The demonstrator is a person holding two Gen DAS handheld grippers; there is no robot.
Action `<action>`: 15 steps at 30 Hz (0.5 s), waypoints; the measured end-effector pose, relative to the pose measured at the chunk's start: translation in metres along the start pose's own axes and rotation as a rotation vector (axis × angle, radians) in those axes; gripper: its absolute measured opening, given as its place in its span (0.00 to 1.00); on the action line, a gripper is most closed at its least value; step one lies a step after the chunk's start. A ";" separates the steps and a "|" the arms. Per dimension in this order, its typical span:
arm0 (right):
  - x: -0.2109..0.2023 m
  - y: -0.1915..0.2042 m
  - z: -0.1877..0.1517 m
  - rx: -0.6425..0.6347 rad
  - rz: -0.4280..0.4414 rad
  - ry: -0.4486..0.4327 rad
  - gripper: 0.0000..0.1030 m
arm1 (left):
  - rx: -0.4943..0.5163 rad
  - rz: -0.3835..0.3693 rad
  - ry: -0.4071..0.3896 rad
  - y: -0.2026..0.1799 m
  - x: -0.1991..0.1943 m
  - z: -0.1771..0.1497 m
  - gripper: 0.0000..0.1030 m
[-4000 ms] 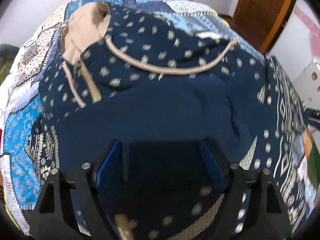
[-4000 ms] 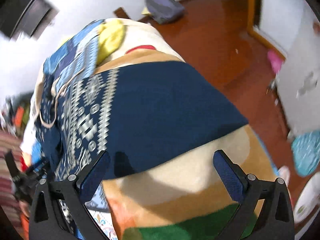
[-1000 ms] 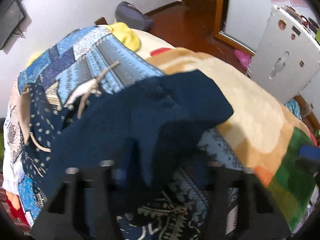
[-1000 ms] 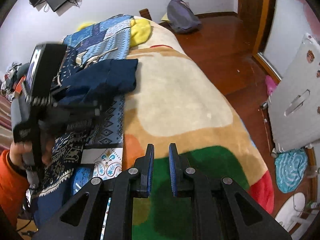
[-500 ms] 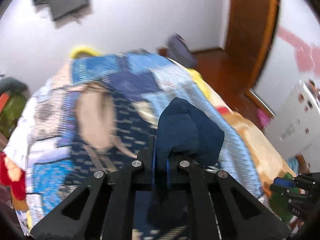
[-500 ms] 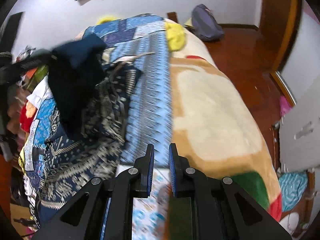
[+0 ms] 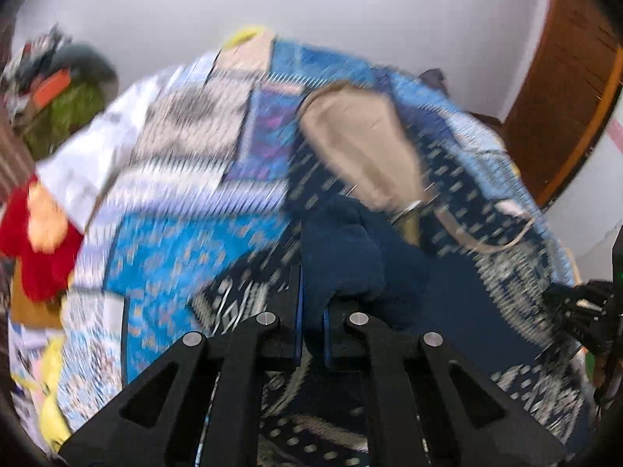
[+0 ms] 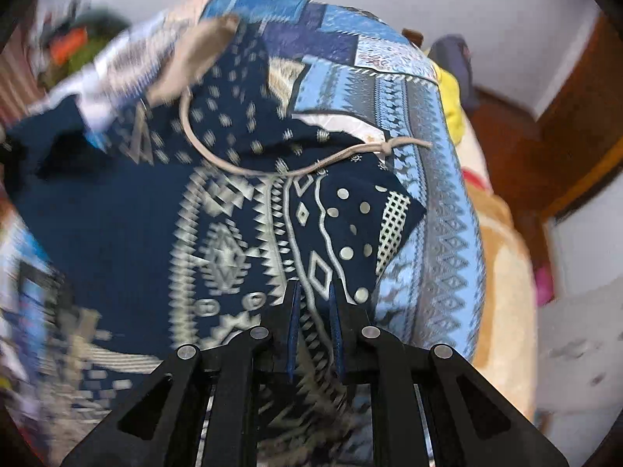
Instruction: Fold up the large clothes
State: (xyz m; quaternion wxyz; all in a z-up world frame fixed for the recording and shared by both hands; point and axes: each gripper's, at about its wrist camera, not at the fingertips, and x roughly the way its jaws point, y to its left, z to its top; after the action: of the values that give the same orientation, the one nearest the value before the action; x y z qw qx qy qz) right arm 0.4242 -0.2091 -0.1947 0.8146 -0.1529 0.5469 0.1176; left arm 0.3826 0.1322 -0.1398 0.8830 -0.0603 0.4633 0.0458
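The garment is navy with white geometric print, a beige lining and a beige drawstring (image 8: 249, 167). It lies on a patchwork bedspread (image 8: 424, 179). In the left wrist view, my left gripper (image 7: 311, 311) is shut on a bunched fold of the navy garment (image 7: 342, 257), held above the bed. The beige lining (image 7: 358, 148) shows beyond it. In the right wrist view, my right gripper (image 8: 314, 311) has its jaws close together over the printed garment (image 8: 241, 241); whether cloth is pinched between them is unclear.
A beige blanket (image 8: 502, 272) covers the bed's right side. A clothes pile (image 7: 58, 93) sits at far left by the white wall. A red item (image 7: 35, 241) lies at the bed's left edge. A wooden door (image 7: 564, 89) is at right.
My left gripper has carried the navy fold leftward across the bed, toward the beige lining. My right gripper has moved from the blanket over onto the printed garment.
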 end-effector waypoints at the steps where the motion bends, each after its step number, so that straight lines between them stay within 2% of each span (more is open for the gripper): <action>1: 0.007 0.005 -0.001 -0.032 -0.055 0.011 0.10 | -0.025 0.004 0.032 0.013 0.013 -0.012 0.05; 2: 0.015 0.012 -0.004 -0.071 -0.115 0.018 0.10 | -0.038 0.009 0.056 0.021 0.019 -0.021 0.04; 6: 0.015 0.016 -0.013 -0.097 -0.163 -0.021 0.11 | -0.104 -0.011 0.184 0.051 0.061 -0.062 0.05; 7: 0.014 0.015 -0.015 -0.093 -0.168 -0.023 0.19 | -0.117 -0.016 0.215 0.055 0.072 -0.074 0.06; 8: 0.014 0.013 -0.015 -0.089 -0.200 -0.025 0.41 | -0.120 -0.017 0.228 0.058 0.077 -0.082 0.08; 9: 0.014 0.012 -0.016 -0.088 -0.247 -0.033 0.58 | -0.124 -0.021 0.233 0.060 0.081 -0.089 0.11; 10: 0.013 0.009 -0.018 -0.087 -0.322 -0.054 0.84 | -0.130 -0.027 0.228 0.062 0.082 -0.095 0.16; 11: 0.013 0.007 -0.018 -0.089 -0.333 -0.069 0.86 | -0.131 -0.044 0.212 0.064 0.079 -0.101 0.16; 12: 0.012 0.000 -0.020 -0.076 -0.290 -0.070 0.86 | -0.118 -0.063 0.194 0.064 0.074 -0.106 0.17; 14: 0.009 -0.013 -0.021 -0.020 -0.211 -0.058 0.86 | -0.094 -0.062 0.185 0.066 0.067 -0.112 0.31; 15: 0.007 -0.020 -0.021 0.010 -0.171 -0.049 0.86 | -0.087 -0.056 0.184 0.069 0.063 -0.114 0.34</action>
State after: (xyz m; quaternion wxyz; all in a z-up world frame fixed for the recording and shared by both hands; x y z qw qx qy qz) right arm 0.4156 -0.2355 -0.2062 0.8355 -0.1920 0.5125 0.0485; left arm 0.3168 0.1848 -0.2604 0.8341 -0.1156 0.5382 0.0354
